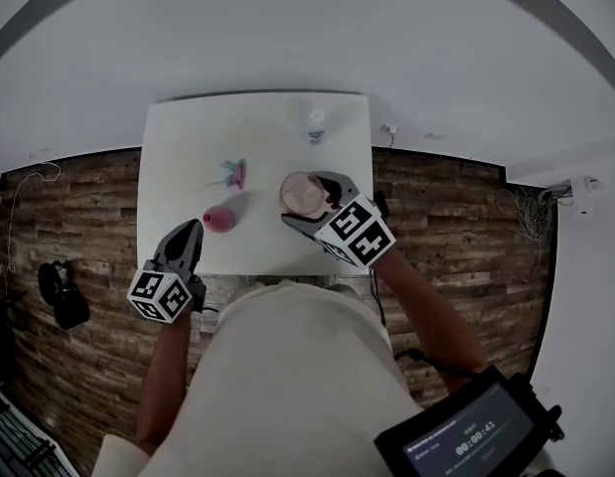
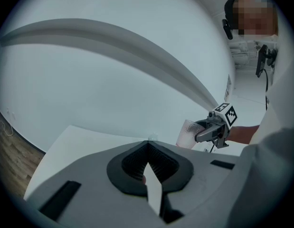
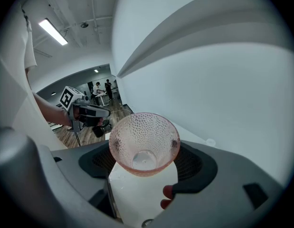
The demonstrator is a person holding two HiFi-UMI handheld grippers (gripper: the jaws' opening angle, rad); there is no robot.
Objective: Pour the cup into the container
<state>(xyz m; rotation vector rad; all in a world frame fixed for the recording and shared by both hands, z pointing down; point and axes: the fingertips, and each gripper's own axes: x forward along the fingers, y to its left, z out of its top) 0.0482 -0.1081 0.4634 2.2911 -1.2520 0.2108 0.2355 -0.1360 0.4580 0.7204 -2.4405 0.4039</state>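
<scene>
While the right gripper (image 1: 309, 201) clamped the cup (image 1: 301, 192) mouth-up above the table (image 1: 178, 147), the pink container (image 1: 220, 220) sat left of it, nearer the left gripper (image 1: 188, 235), which was closed, empty

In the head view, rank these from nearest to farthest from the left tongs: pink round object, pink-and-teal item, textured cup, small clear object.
1. pink round object, just ahead of the left tongs
2. pink-and-teal item, mid-table
3. textured cup, held in the right tongs
4. small clear object, far edge
</scene>
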